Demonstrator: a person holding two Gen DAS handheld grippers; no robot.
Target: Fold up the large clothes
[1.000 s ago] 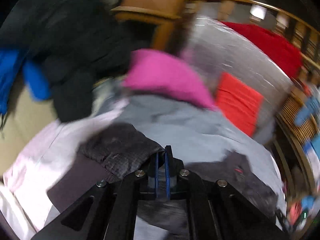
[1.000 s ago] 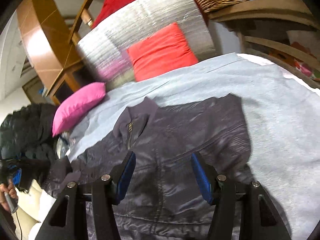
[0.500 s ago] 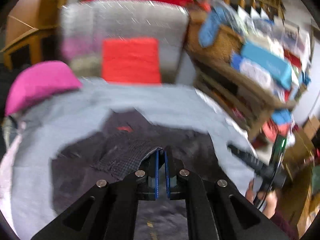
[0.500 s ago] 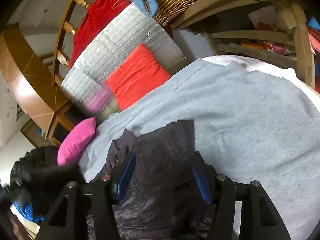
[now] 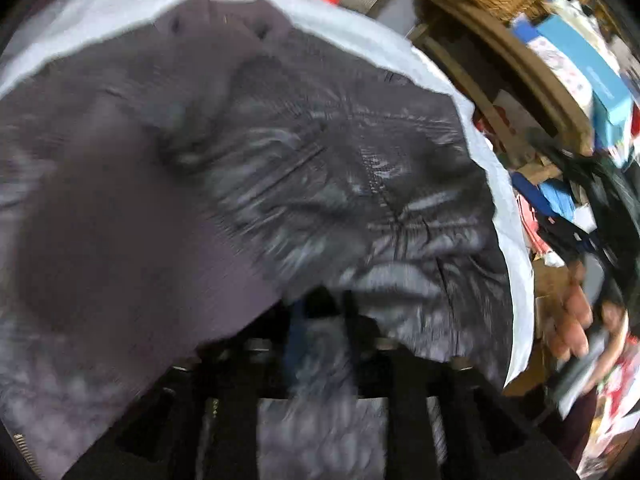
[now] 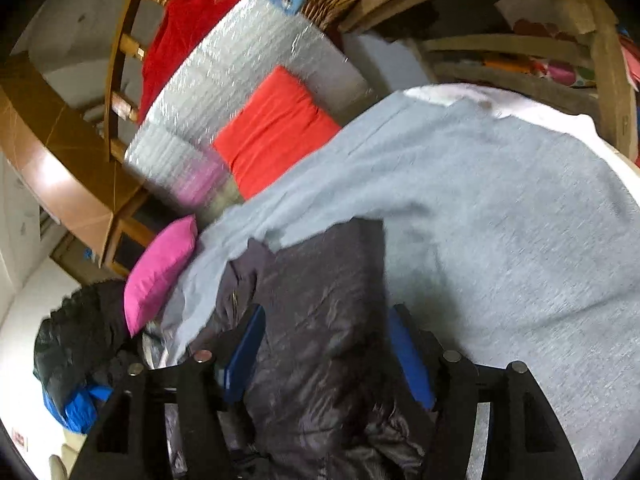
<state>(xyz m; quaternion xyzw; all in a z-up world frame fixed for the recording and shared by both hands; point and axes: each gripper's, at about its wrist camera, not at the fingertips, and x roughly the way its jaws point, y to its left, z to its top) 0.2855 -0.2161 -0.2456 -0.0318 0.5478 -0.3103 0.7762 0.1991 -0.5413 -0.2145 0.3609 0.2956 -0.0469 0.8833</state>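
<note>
The dark jacket (image 6: 320, 320) lies spread on the grey sheet (image 6: 500, 220) of the bed, light, limp and slick-shelled, so I judge it will slide and sag unless I pinch it at a hem or seam. My left gripper (image 5: 320, 320) seems clamped on a fold of it, though blur hides the jaws. My right gripper (image 6: 326, 356) hangs with jaws wide apart over the jacket, holding nothing.

Right gripper (image 6: 326, 354): black frame, blue finger pads (image 6: 408, 354), silver screw heads. Left gripper (image 5: 320, 320): black, blurred. Bare-skinned hand (image 5: 570, 320).
</note>
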